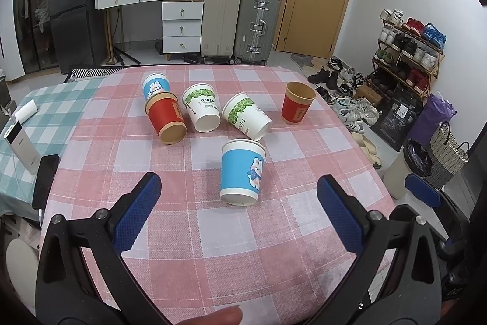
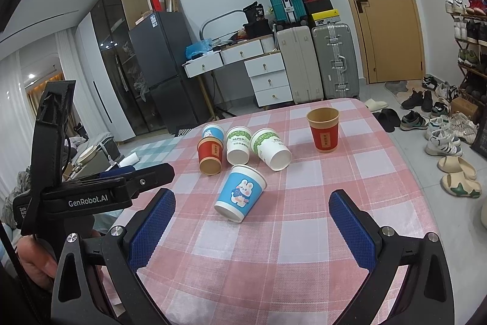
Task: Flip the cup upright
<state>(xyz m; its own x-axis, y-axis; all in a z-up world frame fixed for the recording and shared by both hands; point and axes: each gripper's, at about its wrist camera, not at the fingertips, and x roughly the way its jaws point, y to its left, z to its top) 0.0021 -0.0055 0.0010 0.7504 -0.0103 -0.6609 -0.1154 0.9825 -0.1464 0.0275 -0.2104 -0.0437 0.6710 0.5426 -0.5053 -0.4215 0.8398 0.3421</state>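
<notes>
Several paper cups lie on their sides on the pink checked tablecloth. The nearest is a blue rabbit cup, its mouth toward me. Behind it lie two white green-leaf cups, a red cup and another blue rabbit cup. One red cup stands upright at the right. My left gripper is open and empty, just short of the nearest blue cup. My right gripper is open and empty, near the same cup.
A white power bank and a black phone lie on the teal checked cloth at the left. The left gripper's body shows at the left of the right wrist view. Suitcases, drawers and a shoe rack stand beyond the table.
</notes>
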